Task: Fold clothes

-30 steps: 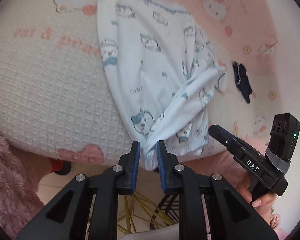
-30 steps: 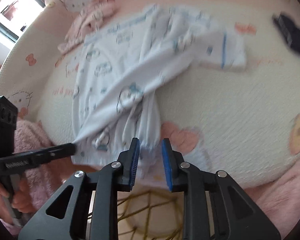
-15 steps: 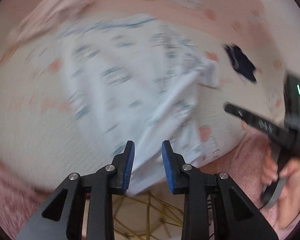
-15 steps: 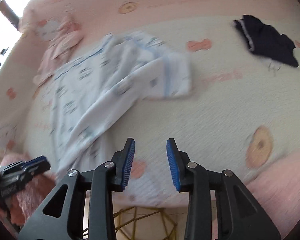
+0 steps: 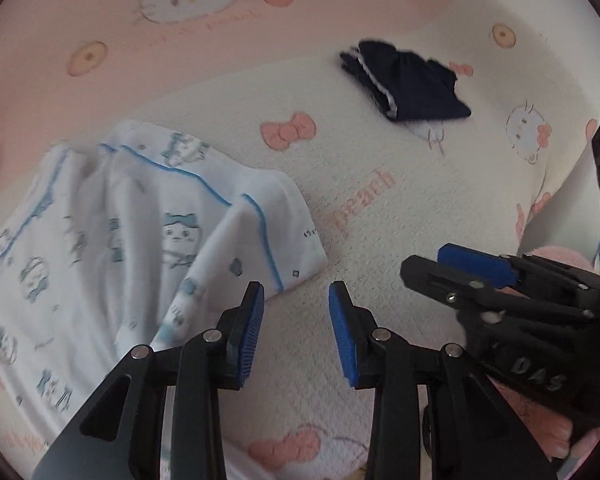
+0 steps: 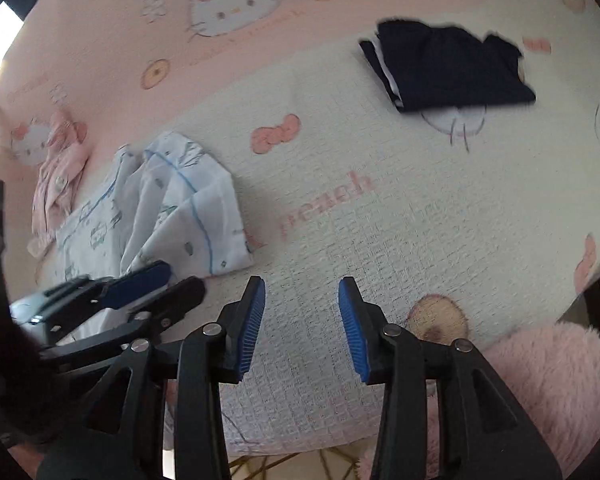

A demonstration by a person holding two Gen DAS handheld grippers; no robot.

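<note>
A white garment with blue cat prints and blue piping (image 5: pixel 112 240) lies loosely folded on the cream and pink blanket (image 5: pixel 400 208); it also shows at the left in the right wrist view (image 6: pixel 180 212). My left gripper (image 5: pixel 296 304) is open and empty, just right of the garment's near corner. My right gripper (image 6: pixel 302 296) is open and empty over bare blanket, to the right of the garment. A folded dark navy garment (image 5: pixel 408 80) lies farther back; it also shows in the right wrist view (image 6: pixel 448 68).
A pink garment (image 6: pixel 58 184) lies bunched at the far left of the blanket. A fluffy pink cushion (image 6: pixel 540 380) sits at the near right. The blanket's front edge runs just below the grippers, with floor and a yellow wire frame (image 6: pixel 268 468) beneath.
Both grippers have let go of the white garment and opened. The garment now lies on the blanket, and both grippers have swung right so the navy garment is in view.
</note>
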